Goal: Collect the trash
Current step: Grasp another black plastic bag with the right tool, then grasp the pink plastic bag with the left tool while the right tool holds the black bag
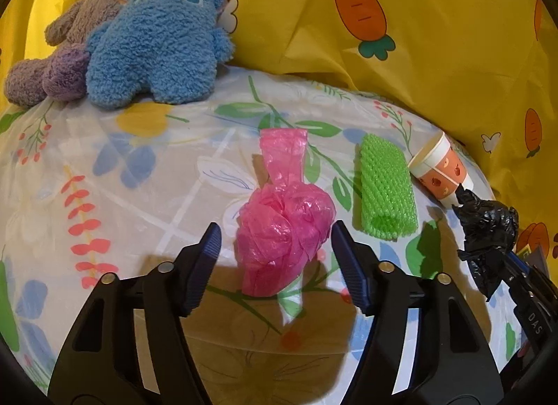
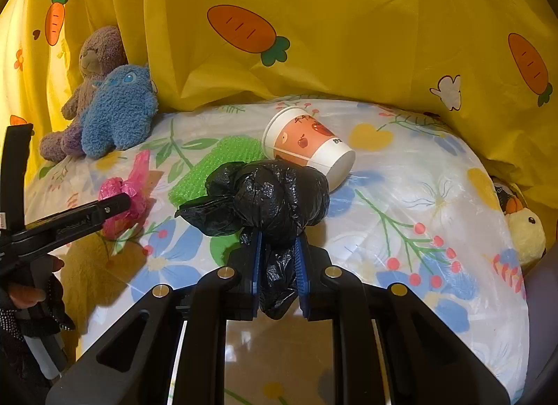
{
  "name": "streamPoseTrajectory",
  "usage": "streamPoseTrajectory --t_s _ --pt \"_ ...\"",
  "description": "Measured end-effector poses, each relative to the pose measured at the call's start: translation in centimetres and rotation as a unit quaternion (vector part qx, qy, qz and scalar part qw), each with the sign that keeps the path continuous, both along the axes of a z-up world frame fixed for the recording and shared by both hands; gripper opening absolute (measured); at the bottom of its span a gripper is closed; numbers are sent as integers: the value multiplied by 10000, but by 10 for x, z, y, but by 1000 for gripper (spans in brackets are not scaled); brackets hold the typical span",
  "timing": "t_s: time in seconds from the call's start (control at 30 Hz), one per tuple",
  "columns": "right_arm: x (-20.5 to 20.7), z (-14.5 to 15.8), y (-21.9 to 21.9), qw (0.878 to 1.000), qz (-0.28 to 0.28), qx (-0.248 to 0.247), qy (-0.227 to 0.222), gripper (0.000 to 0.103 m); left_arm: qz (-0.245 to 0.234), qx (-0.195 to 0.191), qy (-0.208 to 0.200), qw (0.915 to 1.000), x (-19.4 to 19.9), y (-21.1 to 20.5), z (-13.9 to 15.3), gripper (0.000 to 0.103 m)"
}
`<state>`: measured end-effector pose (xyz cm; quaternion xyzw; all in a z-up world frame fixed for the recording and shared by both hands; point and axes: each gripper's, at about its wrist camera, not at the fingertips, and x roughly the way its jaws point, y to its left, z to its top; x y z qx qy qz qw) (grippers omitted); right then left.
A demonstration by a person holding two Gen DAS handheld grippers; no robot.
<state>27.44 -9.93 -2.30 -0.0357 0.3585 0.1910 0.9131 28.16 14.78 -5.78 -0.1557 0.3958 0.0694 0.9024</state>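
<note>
A crumpled pink plastic bag lies on the floral tablecloth. My left gripper is open, its jaws on either side of the bag's near end. A green foam net sleeve lies to its right, and a paper cup lies on its side beyond that. My right gripper is shut on a knotted black plastic bag and holds it in front of the cup. The black bag also shows at the right of the left wrist view. The pink bag and left gripper show at the left of the right wrist view.
A blue plush toy and a purple-brown teddy bear sit at the table's far left. A yellow carrot-print curtain hangs behind. A yellow duck toy sits at the table's right edge.
</note>
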Motion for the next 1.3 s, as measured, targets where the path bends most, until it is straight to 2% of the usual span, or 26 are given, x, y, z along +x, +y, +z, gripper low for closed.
streamPoseTrajectory --t_s 0.1,0.23,0.53,0.7,1.07,1.3 --pt "-8 5 -6 10000 -1 50 -73 18 -189 -180 97 9996 2 -2 -6 38" --pt "-20 10 -16 9998 -3 116 -175 18 -273 -12 -6 9996 -5 -9 0 30" --pt "-52 23 -36 9986 -35 281 -438 18 -352 493 -710 9956 -56 -45 45 28" --pt "-75 29 -47 9977 -37 361 -572 18 -457 377 -1013 9931 -88 -66 57 29" --pt "-121 34 -68 9963 -183 355 -760 18 -714 439 -1205 9892 -128 -98 65 28" --pt "-136 35 -82 9957 -323 327 -807 18 -978 402 -1259 9864 -142 -119 67 29"
